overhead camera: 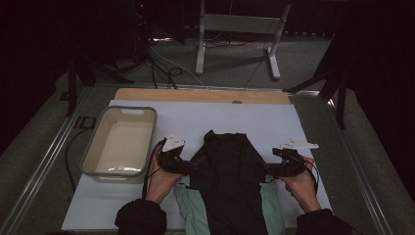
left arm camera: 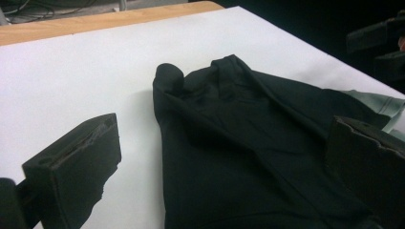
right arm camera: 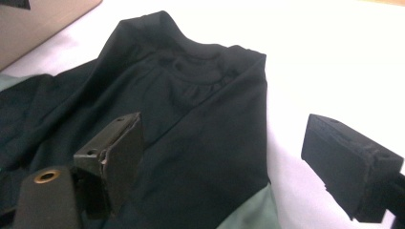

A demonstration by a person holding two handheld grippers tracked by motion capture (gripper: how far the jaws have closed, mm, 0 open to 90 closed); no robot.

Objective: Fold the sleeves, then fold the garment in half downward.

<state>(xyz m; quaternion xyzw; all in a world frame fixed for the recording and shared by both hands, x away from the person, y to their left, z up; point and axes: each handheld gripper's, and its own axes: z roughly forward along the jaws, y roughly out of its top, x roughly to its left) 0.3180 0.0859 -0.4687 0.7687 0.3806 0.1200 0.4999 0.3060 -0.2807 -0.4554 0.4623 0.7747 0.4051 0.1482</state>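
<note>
Here's the black shirt (overhead camera: 226, 176), laid flat in the middle of the white table cover (overhead camera: 274, 122), collar pointing away from the person, its sides already turned in over a pale green garment (overhead camera: 192, 208) that peeks out at both lower edges. Soft, light stuff by the look of it, limp knit that'll sag and crease wherever it isn't supported, nothing fragile but it'll slide on that smooth cover. The left gripper (overhead camera: 188, 165) sits at the shirt's left edge, and in the left gripper view its jaws stand wide apart with one over bare cover and one over the cloth (left arm camera: 248, 143), nothing pinched. The right gripper (overhead camera: 266, 170) mirrors it at the right edge, jaws wide too, straddling the folded side (right arm camera: 215, 133). Best bite, I'd say, is right on those doubled side edges, both at once, so the fold holds. Off to the left, the beige basket (overhead camera: 93, 161) waits
</note>
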